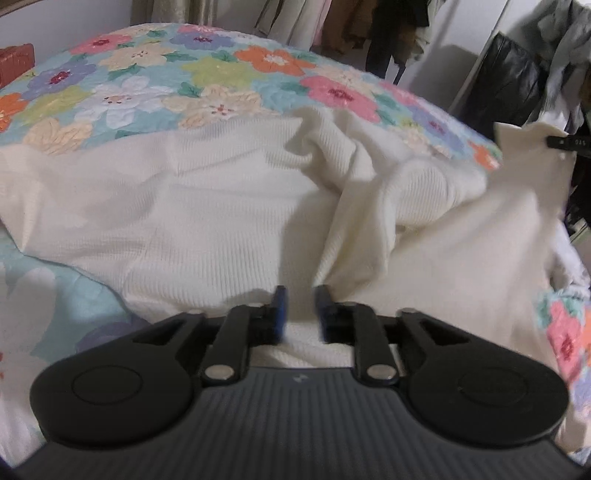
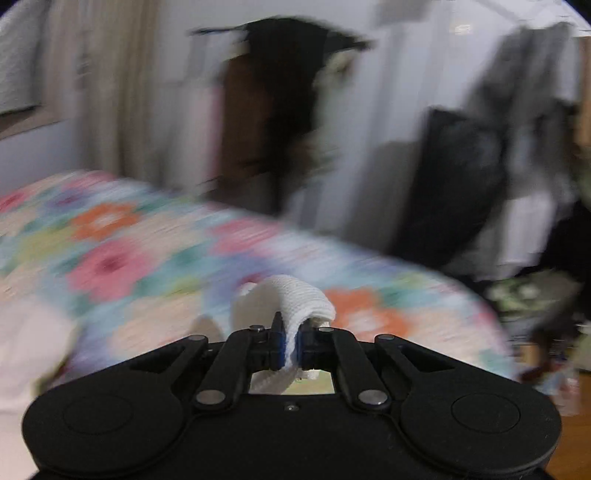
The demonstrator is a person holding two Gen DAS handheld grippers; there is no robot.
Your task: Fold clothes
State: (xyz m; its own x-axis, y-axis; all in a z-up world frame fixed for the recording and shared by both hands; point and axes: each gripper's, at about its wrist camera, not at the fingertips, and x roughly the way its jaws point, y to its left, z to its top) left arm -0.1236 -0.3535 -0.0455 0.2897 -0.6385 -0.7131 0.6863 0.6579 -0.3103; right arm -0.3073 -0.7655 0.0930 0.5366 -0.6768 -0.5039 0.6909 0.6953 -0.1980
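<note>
1. One cream ribbed-knit garment (image 1: 229,206) lay spread and rumpled across the near part of a bed covered by a floral quilt (image 1: 207,74), with a thick fold running up its middle towards the bed's far edge.
2. The left gripper (image 1: 300,312) hung low over the garment's near portion, its blue-padded jaws standing slightly apart; cloth showed in the gap between them, but the pads did not appear to press on it.
3. The garment's right-hand corner (image 1: 532,147) was lifted off the bed beyond its right edge, where a black fingertip of the other tool pinched it.
4. In the right wrist view, the right gripper (image 2: 291,345) was clamped on a white ribbed fold of the garment (image 2: 295,295), which looped up over the fingertips and trailed down between the jaws.
5. That view was heavily smeared; behind the pinched fold the quilt (image 2: 122,258) ran across the frame to the bed's far right corner.
6. Past the bed's far edge hung dark and pale clothes (image 1: 354,26), and a black bag (image 1: 506,81) stood near the right corner.
7. A reddish-brown case (image 1: 14,62) sat at the bed's far left corner.
</note>
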